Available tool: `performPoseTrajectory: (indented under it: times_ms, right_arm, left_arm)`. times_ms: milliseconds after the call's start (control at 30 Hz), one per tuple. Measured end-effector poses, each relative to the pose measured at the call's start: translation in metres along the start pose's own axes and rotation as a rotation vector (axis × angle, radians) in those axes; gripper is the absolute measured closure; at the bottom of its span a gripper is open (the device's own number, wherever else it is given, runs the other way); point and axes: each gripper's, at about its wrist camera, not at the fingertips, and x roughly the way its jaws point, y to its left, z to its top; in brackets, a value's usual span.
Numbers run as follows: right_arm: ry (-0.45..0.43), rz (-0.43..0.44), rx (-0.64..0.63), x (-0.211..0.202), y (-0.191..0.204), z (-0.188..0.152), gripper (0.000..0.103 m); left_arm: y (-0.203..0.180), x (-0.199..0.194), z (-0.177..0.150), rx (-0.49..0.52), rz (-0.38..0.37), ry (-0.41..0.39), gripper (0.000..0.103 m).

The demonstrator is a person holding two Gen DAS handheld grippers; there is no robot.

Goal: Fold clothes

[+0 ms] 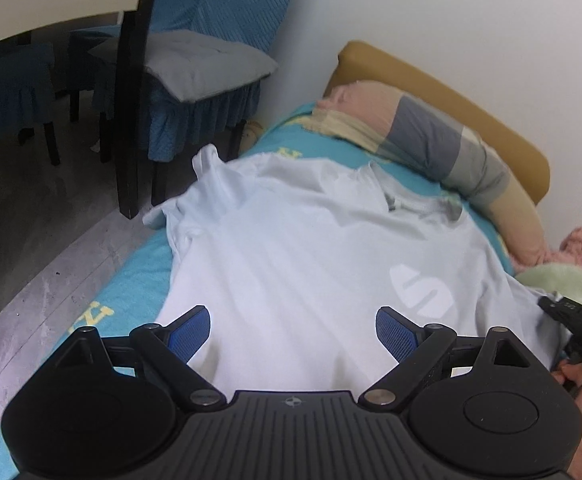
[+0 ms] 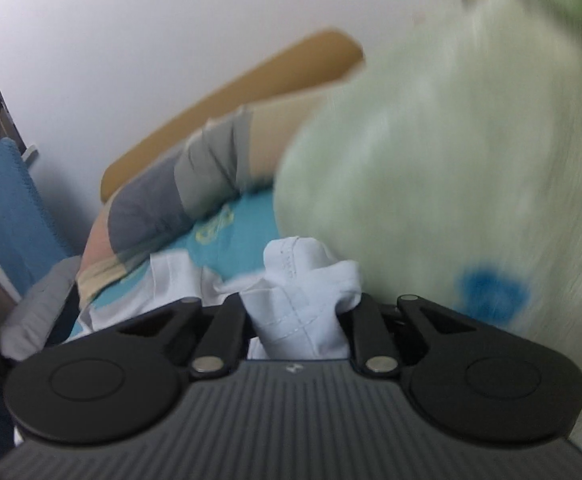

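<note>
The left gripper [image 1: 293, 334] hovers with jaws wide above the hem of the white T-shirt [image 1: 291, 248], spread flat on the bed [image 1: 131, 296]; the right gripper [image 2: 297, 312] pinches a bunched edge, likely for folding, beside a green blanket [image 2: 451, 160].

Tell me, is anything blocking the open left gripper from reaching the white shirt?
Nothing visible. The left gripper hangs open directly over the white T-shirt spread on the bed, with only bare cloth between its fingers.

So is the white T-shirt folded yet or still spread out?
Mostly spread: the white T-shirt lies flat on the bed, one bunched edge clamped in the right gripper.
</note>
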Motion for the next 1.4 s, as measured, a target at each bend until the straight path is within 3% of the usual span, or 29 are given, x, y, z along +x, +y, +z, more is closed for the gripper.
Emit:
performPoseTrajectory:
  times_ms: [100, 233, 333, 467, 667, 733, 767, 800, 867, 1000, 1133, 1400]
  right_arm:
    - [-0.054, -0.026, -0.062, -0.019, 0.023, 0.018, 0.088]
    - [-0.117, -0.076, -0.237, -0.044, 0.071, 0.032, 0.088]
    - [-0.16, -0.08, -0.368, -0.058, 0.119, 0.026, 0.088]
    - [-0.117, -0.067, -0.57, -0.044, 0.187, -0.012, 0.088]
    - [0.004, -0.023, -0.755, 0.0, 0.241, -0.086, 0.086]
    - [0.045, -0.007, -0.793, 0.014, 0.253, -0.107, 0.076]
    - [0.061, 0.001, -0.783, 0.019, 0.253, -0.11, 0.056]
    - [0.077, 0.01, -0.77, 0.023, 0.253, -0.113, 0.03]
    - [0.086, 0.041, -0.719, 0.019, 0.251, -0.112, 0.013]
    - [0.136, 0.08, -0.651, 0.004, 0.243, -0.098, 0.013]
    - [0.125, 0.105, -0.549, -0.041, 0.217, -0.073, 0.013]
    - [0.141, 0.112, -0.327, -0.177, 0.131, -0.039, 0.013]
  left_arm:
    - [0.007, -0.01, 0.006, -0.025, -0.011, -0.023, 0.011]
    - [0.024, -0.026, 0.013, -0.09, -0.035, -0.04, 0.011]
    - [0.041, -0.033, 0.019, -0.144, -0.041, -0.049, 0.011]
    - [0.061, -0.036, 0.026, -0.195, -0.024, -0.054, 0.011]
    - [0.075, -0.02, 0.023, -0.177, 0.027, -0.047, 0.011]
    - [0.077, -0.011, 0.022, -0.175, 0.026, -0.027, 0.011]
    - [0.078, -0.006, 0.022, -0.177, 0.024, -0.019, 0.011]
    - [0.079, -0.002, 0.021, -0.179, 0.024, -0.015, 0.011]
    - [0.079, 0.004, 0.021, -0.173, 0.025, -0.007, 0.011]
    - [0.075, 0.012, 0.017, -0.155, 0.006, 0.013, 0.011]
    - [0.066, 0.01, 0.012, -0.112, -0.004, 0.005, 0.011]
    - [0.036, -0.015, -0.006, 0.043, -0.028, -0.037, 0.012]
